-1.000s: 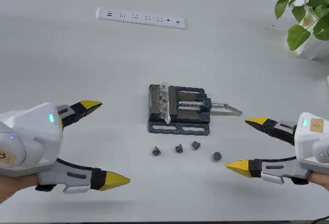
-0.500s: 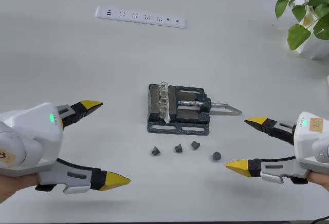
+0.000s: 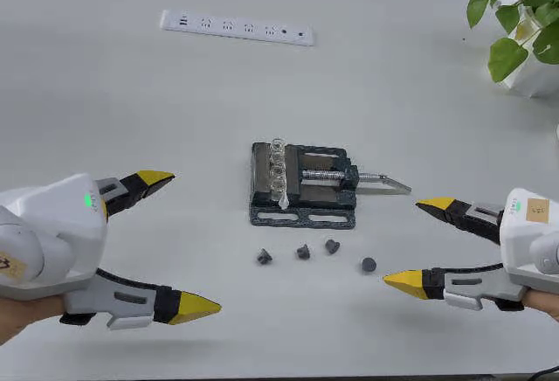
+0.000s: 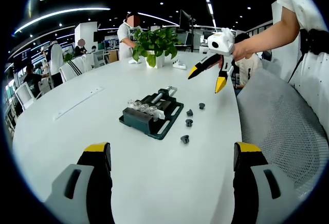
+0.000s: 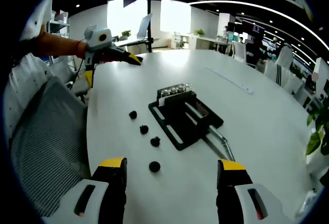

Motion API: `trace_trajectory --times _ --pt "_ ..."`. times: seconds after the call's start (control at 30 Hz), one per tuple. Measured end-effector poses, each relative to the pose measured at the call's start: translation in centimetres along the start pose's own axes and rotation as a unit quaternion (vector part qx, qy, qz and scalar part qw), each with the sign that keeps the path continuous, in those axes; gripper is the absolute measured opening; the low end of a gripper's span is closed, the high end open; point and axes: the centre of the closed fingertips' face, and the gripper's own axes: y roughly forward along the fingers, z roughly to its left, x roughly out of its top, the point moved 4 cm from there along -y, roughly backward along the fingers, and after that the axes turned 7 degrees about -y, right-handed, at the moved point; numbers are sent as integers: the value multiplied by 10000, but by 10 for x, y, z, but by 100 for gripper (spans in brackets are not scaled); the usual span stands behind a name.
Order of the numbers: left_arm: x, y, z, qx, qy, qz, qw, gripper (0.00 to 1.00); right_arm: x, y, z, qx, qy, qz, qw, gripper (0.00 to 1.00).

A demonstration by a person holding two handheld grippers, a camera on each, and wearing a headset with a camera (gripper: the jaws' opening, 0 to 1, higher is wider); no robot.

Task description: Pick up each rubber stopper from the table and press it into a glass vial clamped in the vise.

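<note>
White worktop (image 3: 131, 110). Dark metal bench vise (image 3: 325, 199) near worktop middle, screw handle pointing toward right edge. Row of clear glass vials (image 3: 278, 169) upright, clamped at vise's left end. Four small dark grey rubber stoppers (image 3: 302, 252) lie loose in ragged line between vise and near edge, none touching. Left gripper (image 3: 194, 241) over near-left part, jaws spread wide, holding nothing. Right gripper (image 3: 403, 243) over near-right part, jaws likewise parted, empty, one tip near rightmost stopper. White power strip (image 3: 236, 27) toward far edge. Green potted plant (image 3: 524, 14) toward far-right corner.
</note>
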Motion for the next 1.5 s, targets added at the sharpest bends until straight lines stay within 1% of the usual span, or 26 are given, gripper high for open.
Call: trace_trajectory --times 0.5,0.77,1.13,1.33,1.4,1.47,1.5 --pt "0 3 0 -38 -17 -16 10000 99 -4 -1 -1 24 -9 72 10000 69" --pt "0 2 0 -32 -14 -22 10000 99 0 -1 -1 39 -47 91 9999 69" --pt "1 2 -1 -58 13 -34 10000 99 1 -2 -2 81 -108 142 9998 68" --pt "-1 3 -1 -73 9 -43 10000 99 5 -1 1 160 -208 240 9994 65" --pt "-1 3 -1 -72 -5 -55 10000 99 5 0 2 228 -269 381 9987 63" --pt "-3 3 -1 -68 -11 -51 10000 99 6 2 3 295 -420 451 9977 60" --pt "-3 3 -1 -72 -16 -48 10000 99 8 3 4 344 -474 527 9969 59"
